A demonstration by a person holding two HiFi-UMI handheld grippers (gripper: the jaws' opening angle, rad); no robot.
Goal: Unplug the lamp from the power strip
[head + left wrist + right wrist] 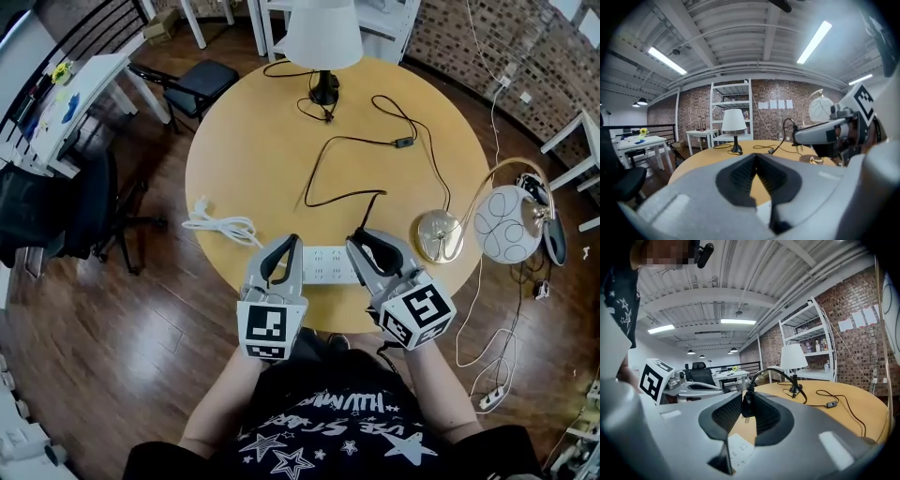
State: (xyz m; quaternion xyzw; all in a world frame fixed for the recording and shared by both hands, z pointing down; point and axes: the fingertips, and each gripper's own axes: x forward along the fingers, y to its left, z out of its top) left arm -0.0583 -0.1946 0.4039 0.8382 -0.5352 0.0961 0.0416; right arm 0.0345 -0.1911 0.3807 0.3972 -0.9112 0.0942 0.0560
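While the right gripper (pixel 364 236) clamps its fingers on the black lamp plug (pixel 746 405), the left gripper (pixel 292 242) has its fingers together on nothing.
The plug hangs at the fingertips just beyond the white rectangular power strip (pixel 328 265), which lies at the near edge of the round pale wooden bench (pixel 253 141) between both grippers; its black cord (pixel 323 150) runs to the white-shaded table lamp (pixel 322 37) at the far edge.

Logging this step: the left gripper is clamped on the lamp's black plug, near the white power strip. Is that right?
No. The right gripper clamps the black plug, near the white power strip; the right gripper view shows it. The left gripper is shut on nothing.
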